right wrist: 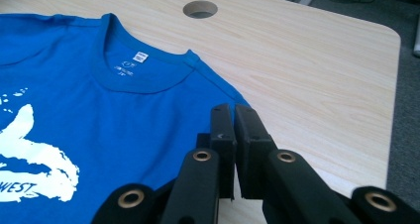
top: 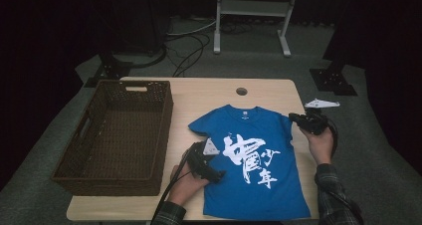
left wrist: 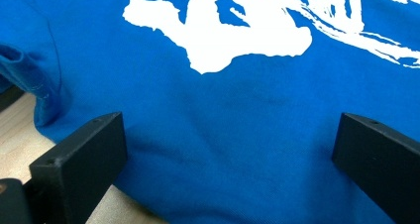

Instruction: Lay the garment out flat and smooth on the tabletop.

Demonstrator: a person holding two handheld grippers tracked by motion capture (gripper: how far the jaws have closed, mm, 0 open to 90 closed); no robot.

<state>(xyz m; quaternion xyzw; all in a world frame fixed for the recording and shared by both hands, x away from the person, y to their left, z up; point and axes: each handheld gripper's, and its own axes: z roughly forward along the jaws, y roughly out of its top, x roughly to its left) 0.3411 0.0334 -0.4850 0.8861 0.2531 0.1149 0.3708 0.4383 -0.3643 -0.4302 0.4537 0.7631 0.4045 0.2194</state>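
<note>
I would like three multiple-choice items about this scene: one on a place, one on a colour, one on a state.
1. Where does the wicker basket stand relative to the T-shirt?
A. to its left in the high view
B. to its right in the high view
C. on top of it

2. What colour is the print on the T-shirt?
A. yellow
B. white
C. red

3. How do the jaws of the right tool stand?
A. wide apart
B. closed together
C. closed on the basket rim

Answers:
1. A, the basket sits at the table's left side, the shirt to its right.
2. B, white characters lie on blue cloth.
3. B, the right gripper view shows both jaws meeting, while the left tool gapes over the shirt.
</note>
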